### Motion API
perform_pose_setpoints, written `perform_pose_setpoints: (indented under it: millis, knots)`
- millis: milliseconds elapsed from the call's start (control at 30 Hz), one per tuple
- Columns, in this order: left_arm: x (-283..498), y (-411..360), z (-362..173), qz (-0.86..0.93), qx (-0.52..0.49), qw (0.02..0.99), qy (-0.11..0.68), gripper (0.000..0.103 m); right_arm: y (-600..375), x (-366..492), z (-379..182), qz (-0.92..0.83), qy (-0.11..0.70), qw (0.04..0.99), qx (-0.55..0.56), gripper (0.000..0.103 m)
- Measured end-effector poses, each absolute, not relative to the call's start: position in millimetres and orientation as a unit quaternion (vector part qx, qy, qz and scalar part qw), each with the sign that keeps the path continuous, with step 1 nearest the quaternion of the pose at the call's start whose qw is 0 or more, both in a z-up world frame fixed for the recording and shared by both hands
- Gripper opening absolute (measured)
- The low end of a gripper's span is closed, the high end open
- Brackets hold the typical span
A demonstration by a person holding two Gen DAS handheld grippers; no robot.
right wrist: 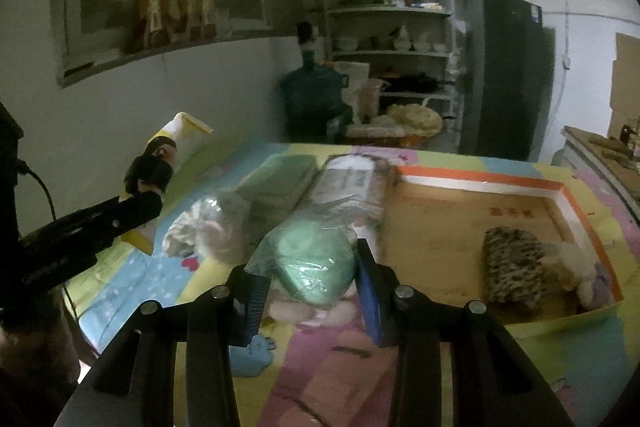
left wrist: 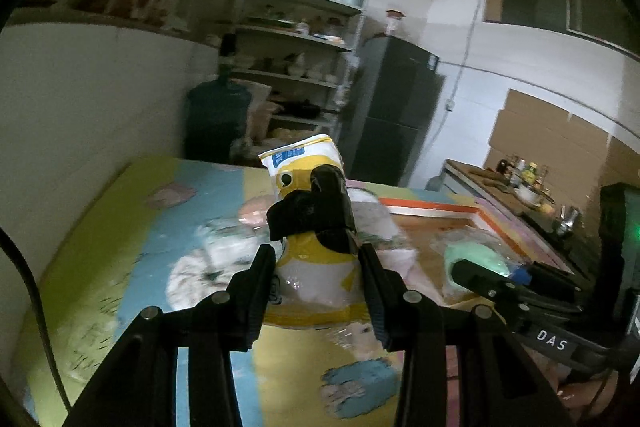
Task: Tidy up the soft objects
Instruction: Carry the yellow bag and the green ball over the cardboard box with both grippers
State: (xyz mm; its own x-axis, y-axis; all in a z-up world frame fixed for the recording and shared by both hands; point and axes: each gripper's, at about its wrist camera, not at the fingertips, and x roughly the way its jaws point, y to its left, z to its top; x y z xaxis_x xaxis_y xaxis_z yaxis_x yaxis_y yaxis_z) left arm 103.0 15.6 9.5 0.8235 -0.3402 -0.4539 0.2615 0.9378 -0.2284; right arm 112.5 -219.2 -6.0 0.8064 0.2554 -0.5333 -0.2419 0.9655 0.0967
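Observation:
My left gripper [left wrist: 316,255] is shut on a yellow and white packet [left wrist: 298,163] with a black figure on its front, held upright above the table. The same packet [right wrist: 180,135] and the left gripper [right wrist: 148,189] show at the left of the right wrist view. Between the fingers of my right gripper [right wrist: 308,267], which is shut, is a green soft bundle in a clear bag [right wrist: 312,251], lifted off the cloth. That bundle [left wrist: 472,255] and the right gripper [left wrist: 492,273] also appear at the right of the left wrist view.
An orange-rimmed cardboard tray [right wrist: 560,193] at the right holds a knitted brown roll [right wrist: 512,267] and a pale plush item [right wrist: 588,287]. A dark green pack [right wrist: 280,179], a clear-wrapped pack [right wrist: 348,179] and a bagged whitish item [right wrist: 208,231] lie on the cartoon tablecloth [right wrist: 560,367]. Wall on the left; shelves and fridge behind.

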Motion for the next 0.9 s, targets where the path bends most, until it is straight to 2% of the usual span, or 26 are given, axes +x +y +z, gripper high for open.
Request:
perform_pose_setpoints:
  millis: [900]
  knots:
    - [154.7,-127.4,21.4,-0.262,-0.018,0.927,0.269,0.043,-327.3,122.8,13.1,0.039,0.247,0.967,0.04,0.041]
